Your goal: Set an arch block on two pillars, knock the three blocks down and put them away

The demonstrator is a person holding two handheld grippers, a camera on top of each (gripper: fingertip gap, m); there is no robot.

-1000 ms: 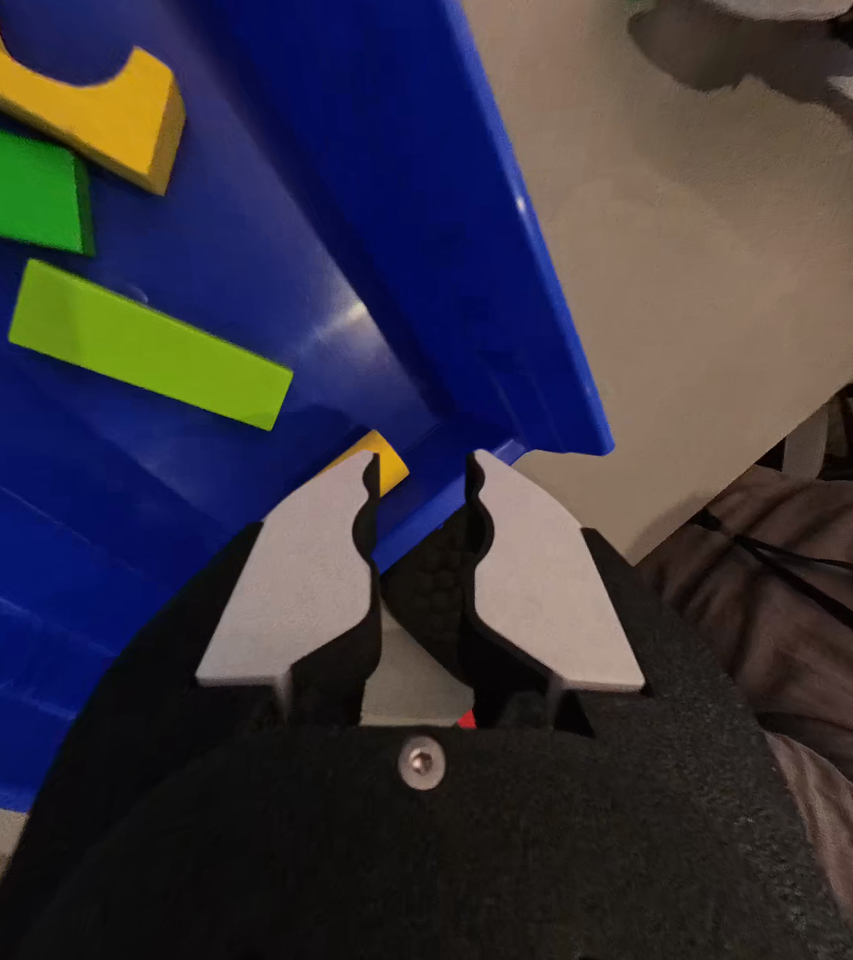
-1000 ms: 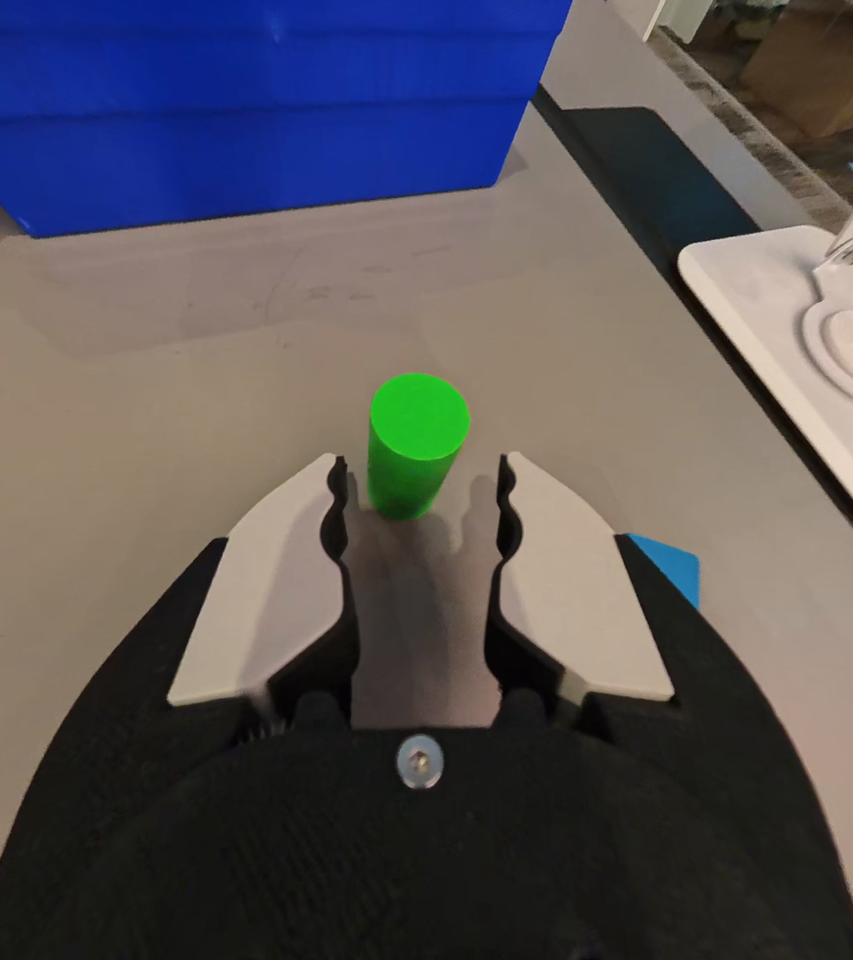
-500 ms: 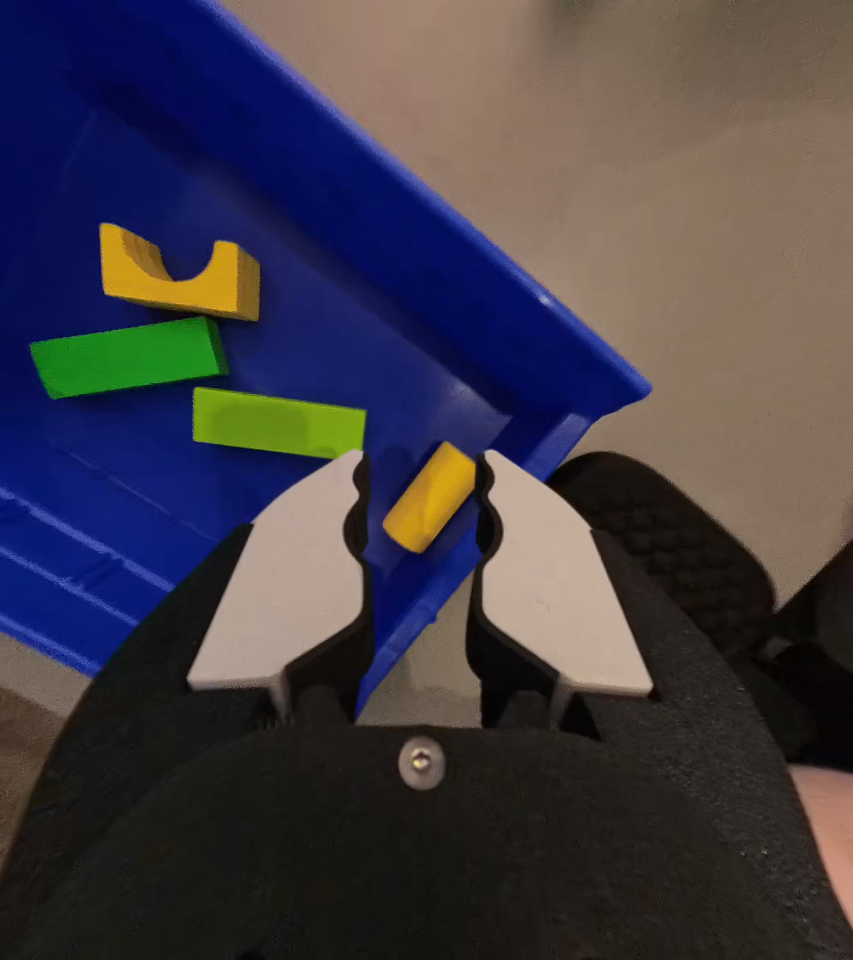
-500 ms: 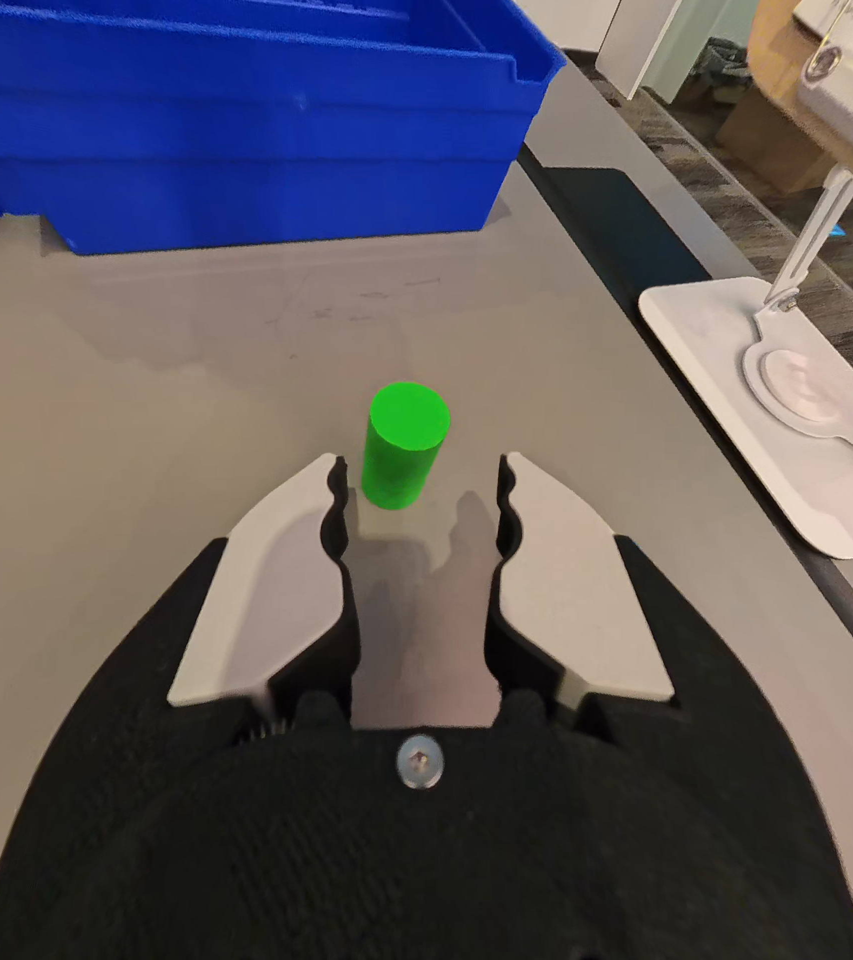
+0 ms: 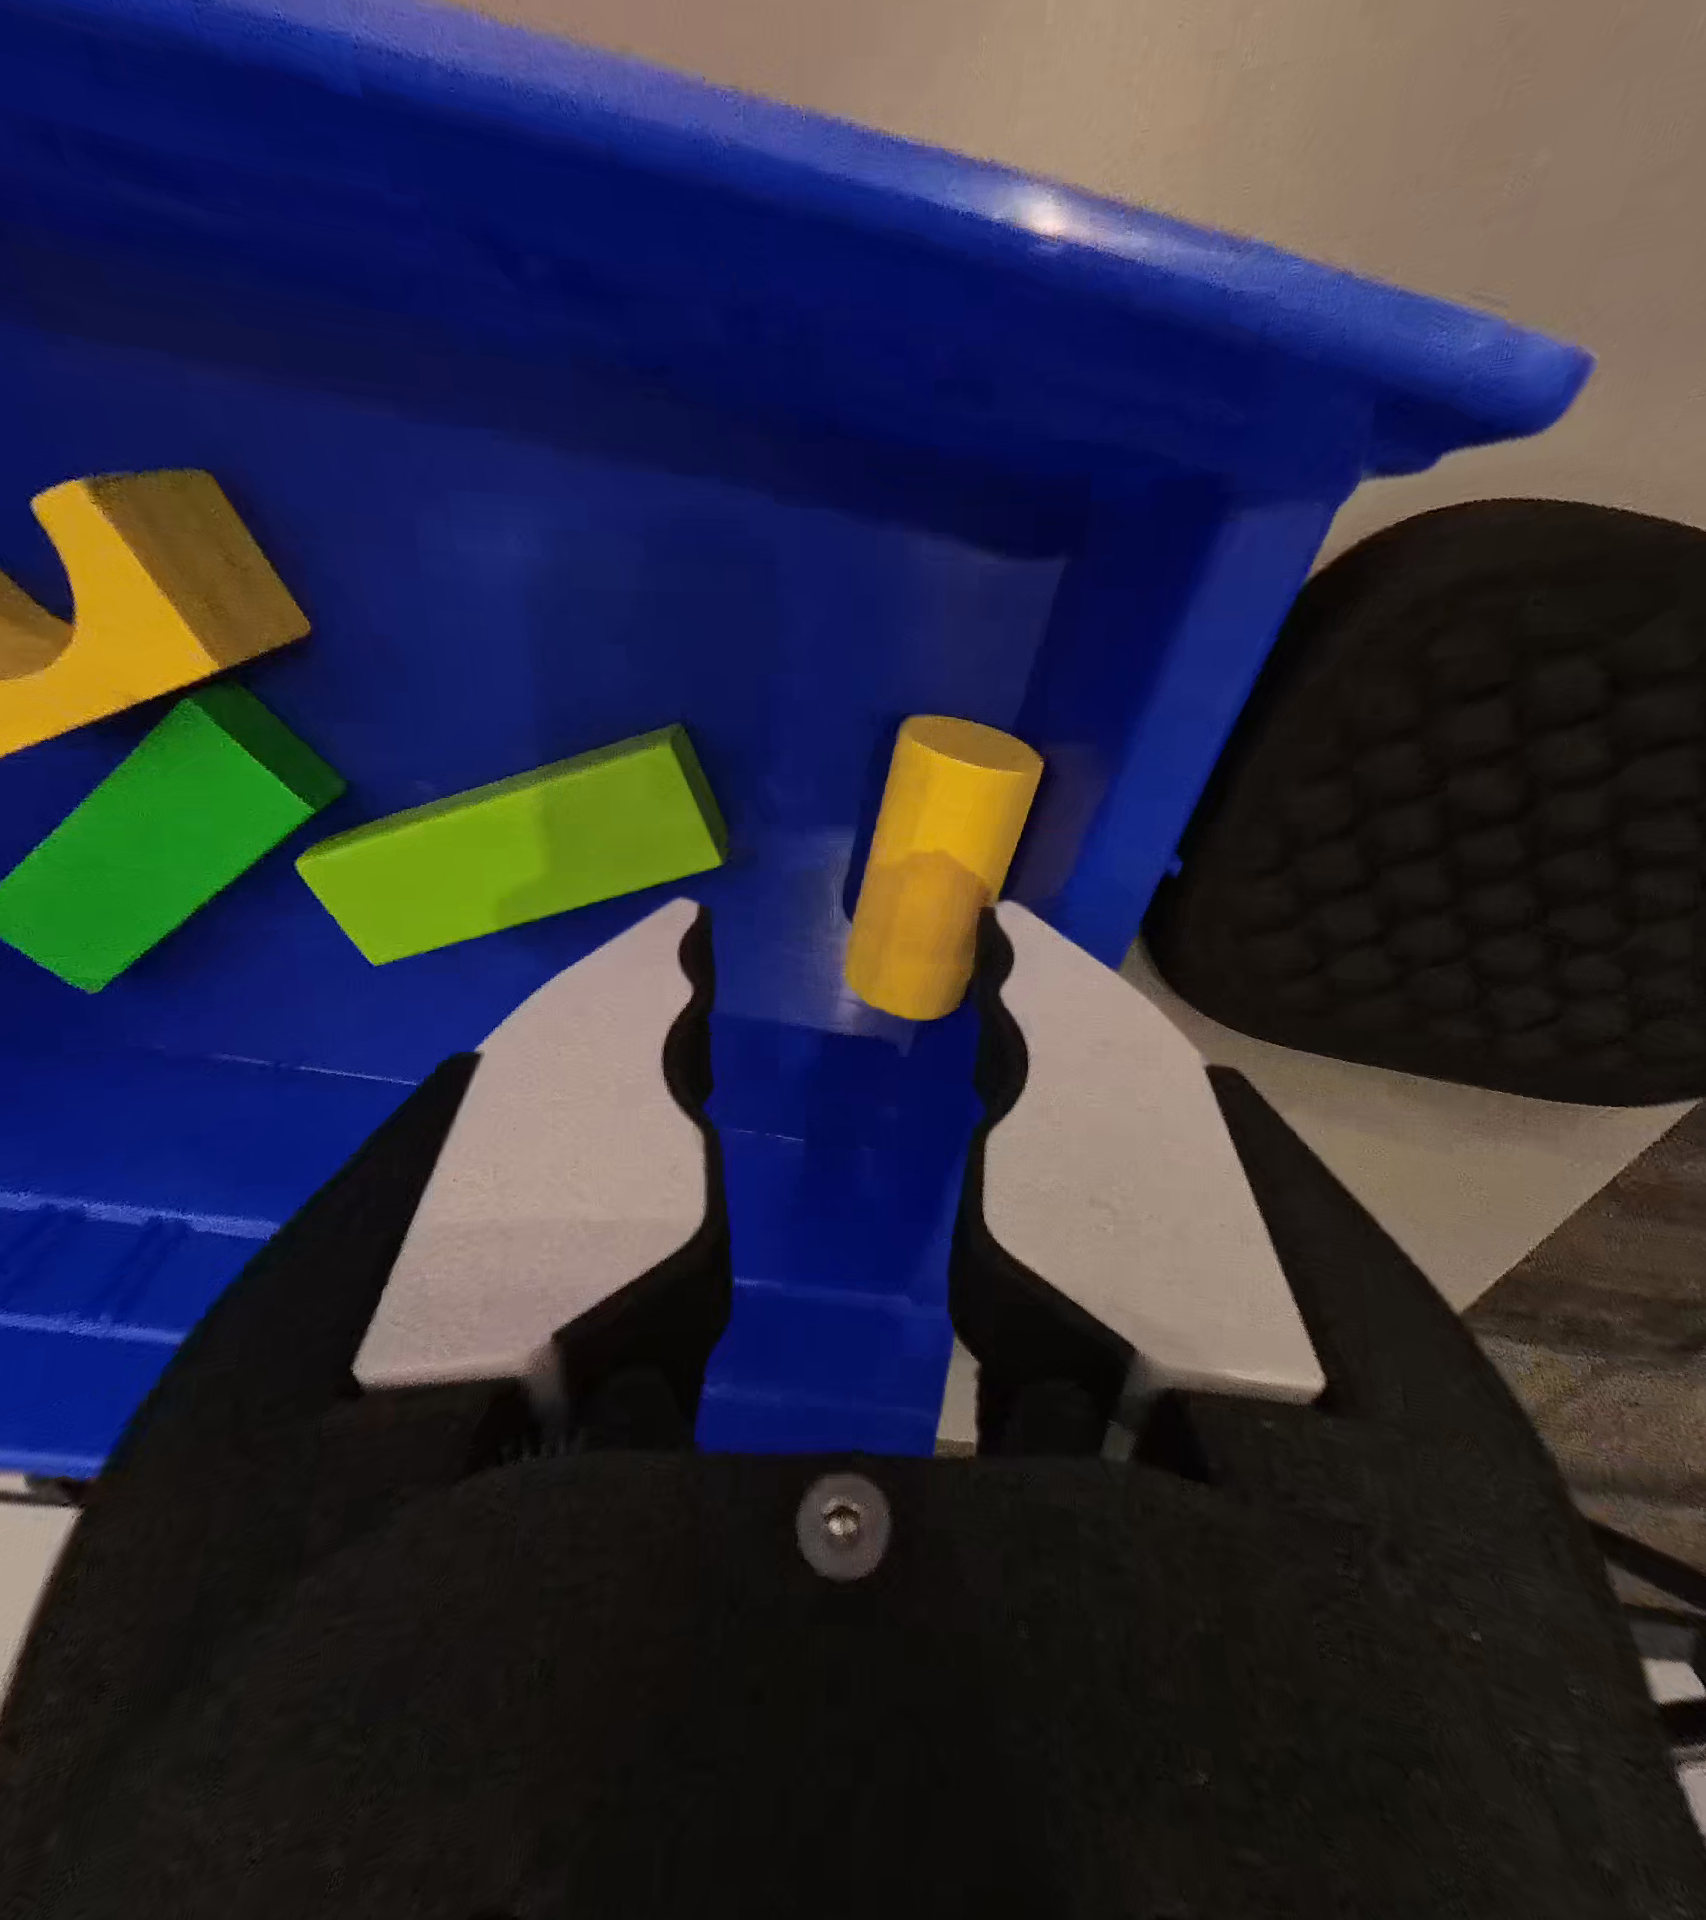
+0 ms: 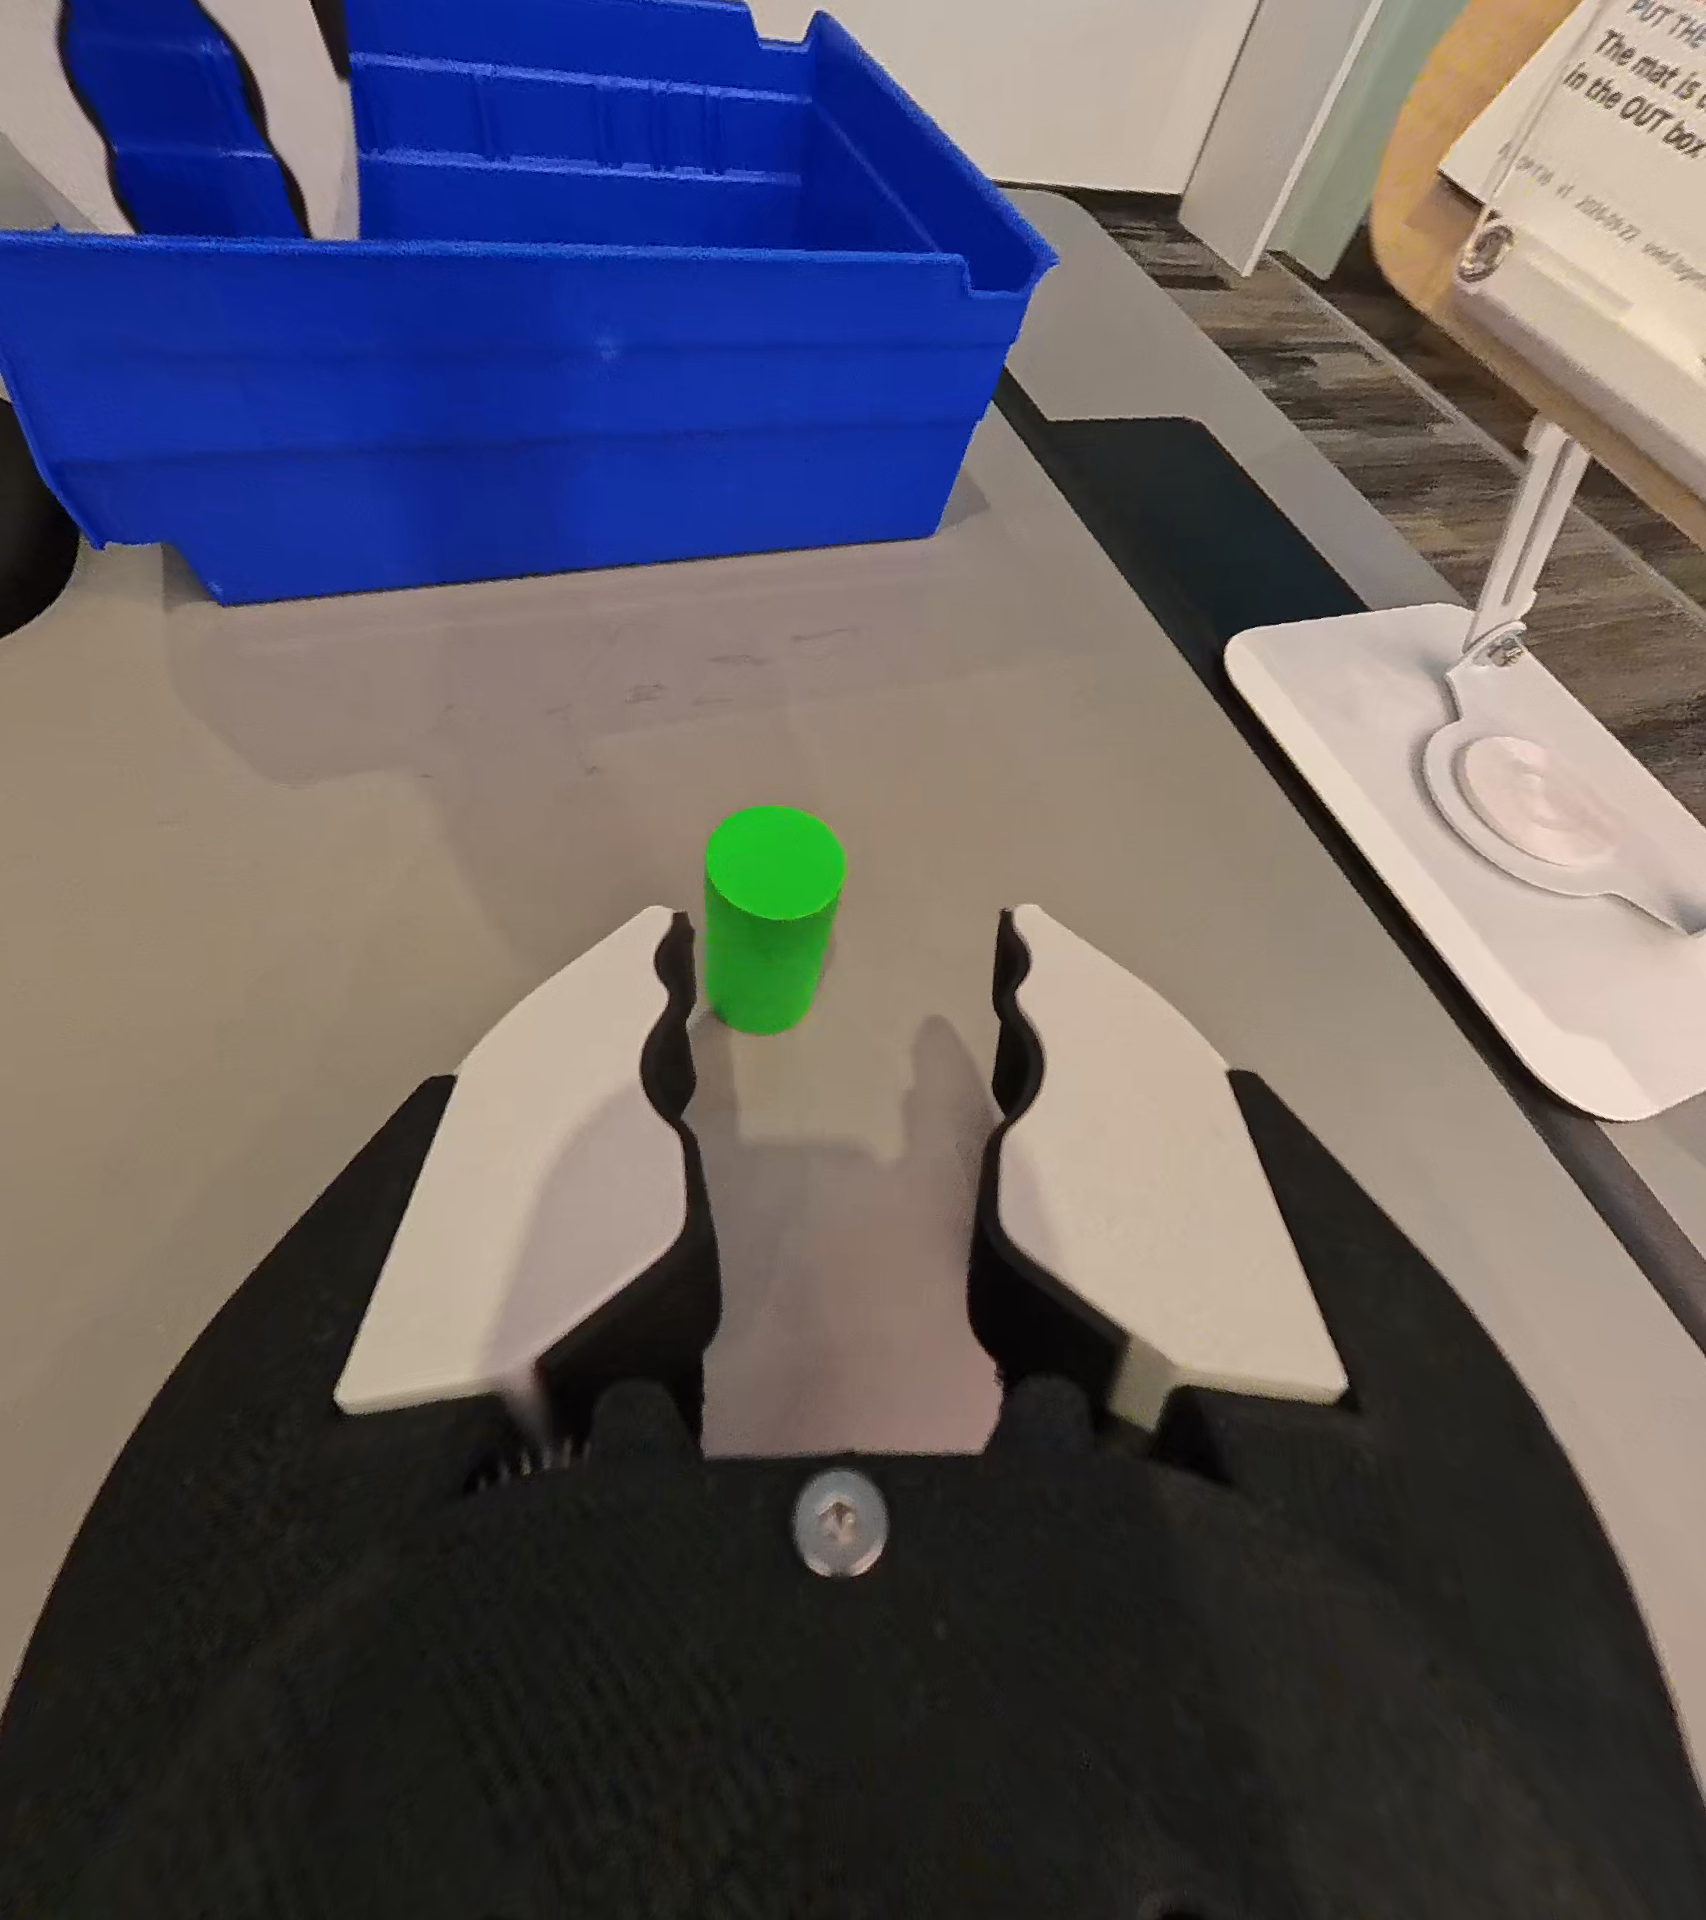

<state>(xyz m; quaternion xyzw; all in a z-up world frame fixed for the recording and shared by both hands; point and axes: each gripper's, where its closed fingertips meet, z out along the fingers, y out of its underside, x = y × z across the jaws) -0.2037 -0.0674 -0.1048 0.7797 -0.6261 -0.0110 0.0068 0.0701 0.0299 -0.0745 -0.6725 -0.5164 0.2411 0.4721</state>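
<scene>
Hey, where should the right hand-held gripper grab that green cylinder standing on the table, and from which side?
Grip the green cylinder across its curved side wall, about mid-height, coming in level from the near side, where the right hand-held gripper already faces it. It stands upright with free table all round. The jaws are open wider than it, but it sits near the left finger, so shift left first.

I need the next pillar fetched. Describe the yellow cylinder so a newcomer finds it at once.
Look inside the blue bin, at its right-hand corner. The yellow cylinder lies there, beside a light green flat block. It is the only round piece; the yellow arch is notched.
</scene>
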